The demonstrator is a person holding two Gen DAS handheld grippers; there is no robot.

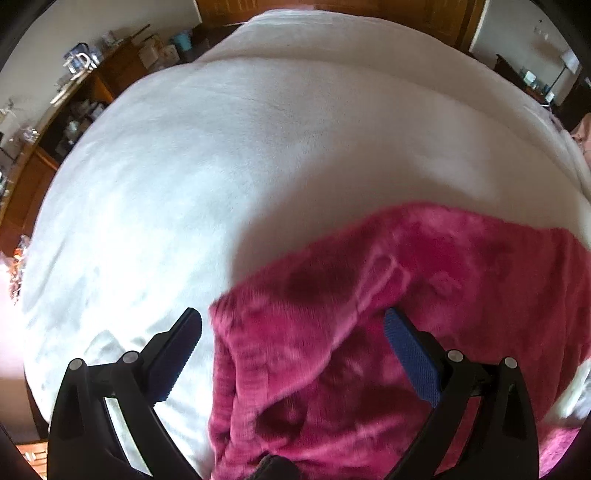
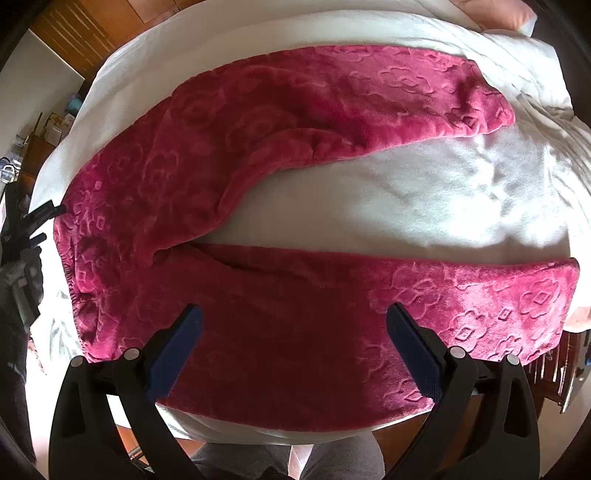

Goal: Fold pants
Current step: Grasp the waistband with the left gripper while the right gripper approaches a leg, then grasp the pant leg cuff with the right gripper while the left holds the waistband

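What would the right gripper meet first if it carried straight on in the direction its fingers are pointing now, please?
Most likely the pink pants: the open right gripper points at the near leg, which fills the gap between its fingers. Depth is hard to judge, but nothing else lies in between.

A white blanket (image 1: 258, 147) is covering the bed. Wooden shelves (image 1: 74, 107) are standing along a pale wall (image 1: 74, 22) on the left, holding clutter. Daylight is brightening the bedding; a wooden door (image 1: 332, 11) is showing beyond.
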